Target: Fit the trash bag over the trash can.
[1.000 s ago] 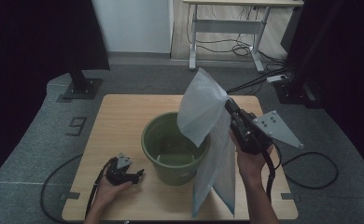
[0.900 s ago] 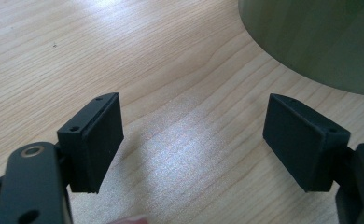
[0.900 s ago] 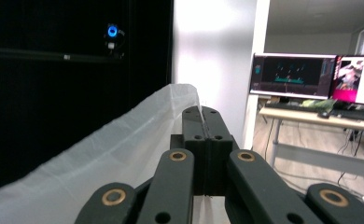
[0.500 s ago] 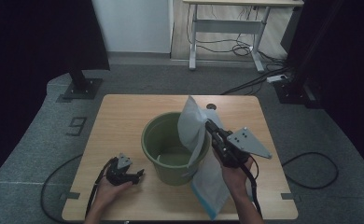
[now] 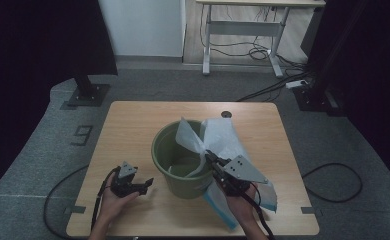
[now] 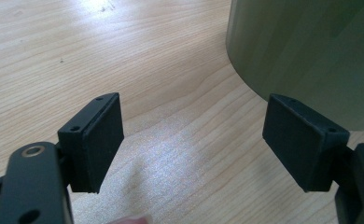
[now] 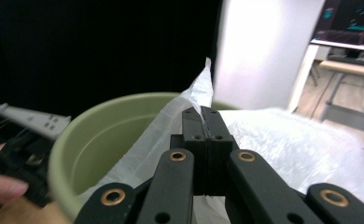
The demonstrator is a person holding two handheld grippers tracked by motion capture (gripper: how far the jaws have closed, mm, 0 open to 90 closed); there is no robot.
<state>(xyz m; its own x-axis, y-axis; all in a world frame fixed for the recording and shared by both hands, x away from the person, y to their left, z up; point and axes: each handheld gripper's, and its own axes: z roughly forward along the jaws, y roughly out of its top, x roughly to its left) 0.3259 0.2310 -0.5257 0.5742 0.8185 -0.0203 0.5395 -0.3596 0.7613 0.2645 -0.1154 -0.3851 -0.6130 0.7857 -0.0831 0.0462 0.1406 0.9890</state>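
Right tool (image 5: 209, 157) clamped tight on a fold of the white plastic bag (image 5: 223, 137) — presumably to feed it into the green bucket (image 5: 183, 160) as a liner. Bag draped ahead of and beside that tool, partly over the rim. Left tool (image 5: 145, 182) gaping, empty (resting on the worktop (image 5: 133, 125)) — bucket just beside it.

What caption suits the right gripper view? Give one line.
Right gripper shut on a white plastic bag, at the green bucket's rim.
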